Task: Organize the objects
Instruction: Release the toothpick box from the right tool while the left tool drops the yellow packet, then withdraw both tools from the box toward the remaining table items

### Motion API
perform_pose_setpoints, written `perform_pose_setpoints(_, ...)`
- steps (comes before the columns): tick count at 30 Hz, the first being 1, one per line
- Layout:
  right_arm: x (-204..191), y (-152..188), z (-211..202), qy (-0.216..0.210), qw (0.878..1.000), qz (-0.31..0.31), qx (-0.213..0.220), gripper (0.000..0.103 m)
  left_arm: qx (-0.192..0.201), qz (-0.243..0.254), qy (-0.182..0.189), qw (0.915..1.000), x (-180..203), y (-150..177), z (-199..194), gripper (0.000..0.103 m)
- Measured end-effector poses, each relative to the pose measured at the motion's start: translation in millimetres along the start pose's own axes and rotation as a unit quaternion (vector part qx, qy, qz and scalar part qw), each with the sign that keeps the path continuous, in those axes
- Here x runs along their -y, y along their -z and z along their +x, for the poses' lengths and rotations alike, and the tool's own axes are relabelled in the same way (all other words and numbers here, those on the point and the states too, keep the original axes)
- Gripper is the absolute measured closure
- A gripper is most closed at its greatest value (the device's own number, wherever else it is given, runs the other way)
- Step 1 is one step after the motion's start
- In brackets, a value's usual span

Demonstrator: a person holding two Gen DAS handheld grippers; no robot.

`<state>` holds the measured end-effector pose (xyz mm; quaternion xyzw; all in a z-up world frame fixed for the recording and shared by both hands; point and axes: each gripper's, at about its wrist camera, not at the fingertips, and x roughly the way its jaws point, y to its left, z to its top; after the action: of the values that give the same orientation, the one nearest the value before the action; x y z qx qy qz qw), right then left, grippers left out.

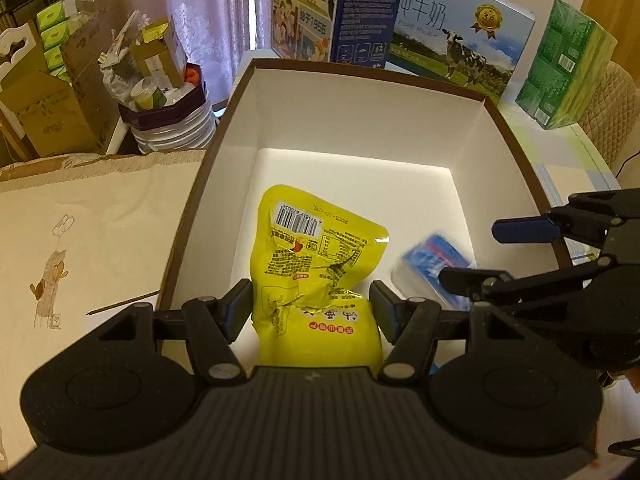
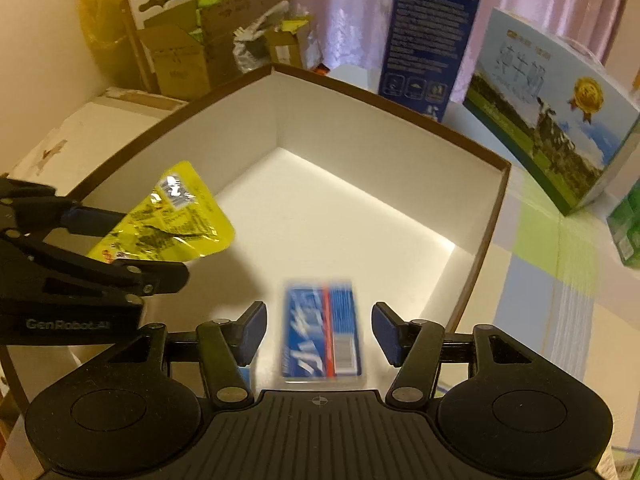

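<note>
1. Left gripper (image 1: 311, 307): jaws spread wide on either side of a yellow snack pouch (image 1: 316, 272); neither pad visibly presses it, so open, not gripping. In the right wrist view the pouch hangs tilted above the box floor, so it looks to be dropping or just let go; whether it touches the floor cannot be told.
2. Right gripper (image 2: 319, 332): jaws equally wide, open, nothing held. A blue packet (image 2: 322, 330) sits between and beyond them, blurred, apparently falling.
3. Box (image 1: 486, 98), white inside with a brown rim: both items lie within its near end; the far end is bare.
4. Key relation: the pouch's long axis runs straight ahead of the left gripper; the packet runs likewise from the right gripper, and lies to the pouch's right, each arm nearest its own item.
5. Judgement: both deposits look nearly complete; withdrawal upward seems next.
</note>
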<state>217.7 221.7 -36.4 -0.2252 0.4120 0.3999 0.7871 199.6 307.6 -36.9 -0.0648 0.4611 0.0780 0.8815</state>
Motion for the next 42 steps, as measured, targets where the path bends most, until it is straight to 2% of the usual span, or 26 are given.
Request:
perform_pose_setpoints(9,3,2,-5,-0.004,1.000,-0.006,0.007,0.046,0.002,0.007,-0.001,1.0000,2,0,2,0.042)
perform_pose_setpoints(17,6,4,-12,-0.018,1.000,0.001,0.013,0.042,0.013,0.008,-0.010,0.9998,1,3,-2,0.026)
perform_pose_setpoints(22,8,7,-19,-0.032,0.999,0.007,0.018,0.039,0.017,0.007,-0.008,0.9998,0,5,-10,0.021)
perform_pose_setpoints(42,8,44,-95,-0.079,0.993,0.049,0.078,0.038,0.042,-0.011,0.005,0.9991,13,29,-80,0.020)
